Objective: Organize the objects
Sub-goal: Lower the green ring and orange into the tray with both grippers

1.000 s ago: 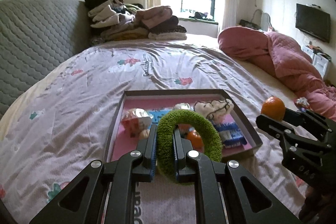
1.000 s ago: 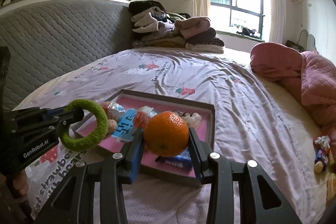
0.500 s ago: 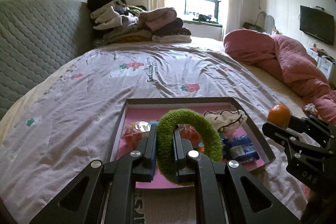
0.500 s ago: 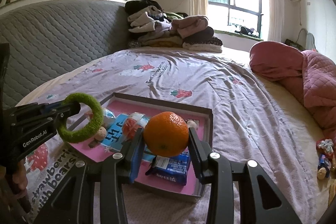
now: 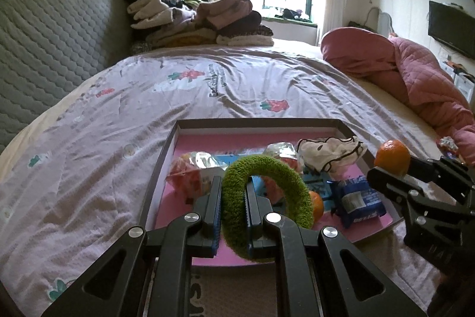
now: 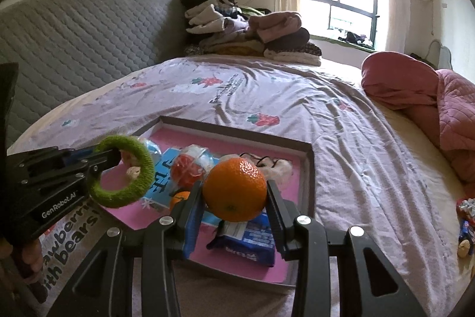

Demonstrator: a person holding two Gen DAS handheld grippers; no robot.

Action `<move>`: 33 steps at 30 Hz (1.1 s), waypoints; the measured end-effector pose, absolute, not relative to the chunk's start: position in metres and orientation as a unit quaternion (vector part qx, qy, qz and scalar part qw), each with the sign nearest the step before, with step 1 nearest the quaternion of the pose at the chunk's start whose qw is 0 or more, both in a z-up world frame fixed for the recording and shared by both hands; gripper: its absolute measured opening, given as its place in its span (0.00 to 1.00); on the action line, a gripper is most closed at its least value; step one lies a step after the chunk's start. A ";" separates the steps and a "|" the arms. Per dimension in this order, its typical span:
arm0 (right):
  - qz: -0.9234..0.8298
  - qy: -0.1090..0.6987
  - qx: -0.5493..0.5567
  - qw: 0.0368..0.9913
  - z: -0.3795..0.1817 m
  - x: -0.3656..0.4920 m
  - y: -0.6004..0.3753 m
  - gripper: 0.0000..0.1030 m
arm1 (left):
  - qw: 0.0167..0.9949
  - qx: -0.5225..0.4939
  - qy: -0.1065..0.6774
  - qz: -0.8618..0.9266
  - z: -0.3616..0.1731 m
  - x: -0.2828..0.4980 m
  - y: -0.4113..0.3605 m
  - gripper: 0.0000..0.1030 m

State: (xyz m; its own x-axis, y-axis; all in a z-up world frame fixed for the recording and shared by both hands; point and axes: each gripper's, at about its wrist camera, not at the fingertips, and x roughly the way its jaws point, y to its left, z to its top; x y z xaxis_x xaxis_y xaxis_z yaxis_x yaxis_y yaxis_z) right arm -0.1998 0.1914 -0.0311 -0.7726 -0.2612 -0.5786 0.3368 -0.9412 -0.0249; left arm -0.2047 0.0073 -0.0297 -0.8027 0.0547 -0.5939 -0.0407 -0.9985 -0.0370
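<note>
My left gripper (image 5: 233,195) is shut on a fuzzy green ring (image 5: 285,180) and holds it above the near part of a shallow box with a pink floor (image 5: 207,141). The ring also shows in the right wrist view (image 6: 142,159). My right gripper (image 6: 236,192) is shut on an orange (image 6: 236,189) above the box's near right part (image 6: 308,168); it shows in the left wrist view (image 5: 392,156). The box holds wrapped snacks (image 5: 190,171), a blue packet (image 5: 359,198), a small orange (image 5: 317,202) and a white cloth (image 5: 329,152).
The box lies on a bed with a lilac printed sheet (image 5: 207,88). A grey quilted headboard (image 5: 44,43) stands at left. Folded clothes (image 5: 202,23) are piled at the far end. A pink quilt (image 5: 415,73) lies at right. Small toys (image 6: 464,222) lie on the sheet at right.
Both grippers have risen and moved forward over the box, each still holding its object. The box now sits lower and nearer in both views.
</note>
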 end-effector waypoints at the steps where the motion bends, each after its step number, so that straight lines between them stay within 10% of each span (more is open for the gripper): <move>1: -0.938 0.067 0.299 0.161 -0.033 -0.200 0.189 0.40 | 0.025 -0.314 -0.011 0.949 -0.031 -0.205 0.007 0.12; 33: -0.914 0.102 0.344 0.189 -0.079 -0.202 0.154 0.40 | 0.022 -0.344 -0.003 0.939 -0.070 -0.224 0.008 0.12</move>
State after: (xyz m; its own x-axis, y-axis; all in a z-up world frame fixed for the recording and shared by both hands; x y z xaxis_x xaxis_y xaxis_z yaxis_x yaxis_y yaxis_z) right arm -0.2020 0.1537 -0.0785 -0.6917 -0.2752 -0.6678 0.4152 -0.9080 -0.0559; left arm -0.2241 0.0075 -0.0702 -0.7622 0.0437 -0.6458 -0.0400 -0.9990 -0.0204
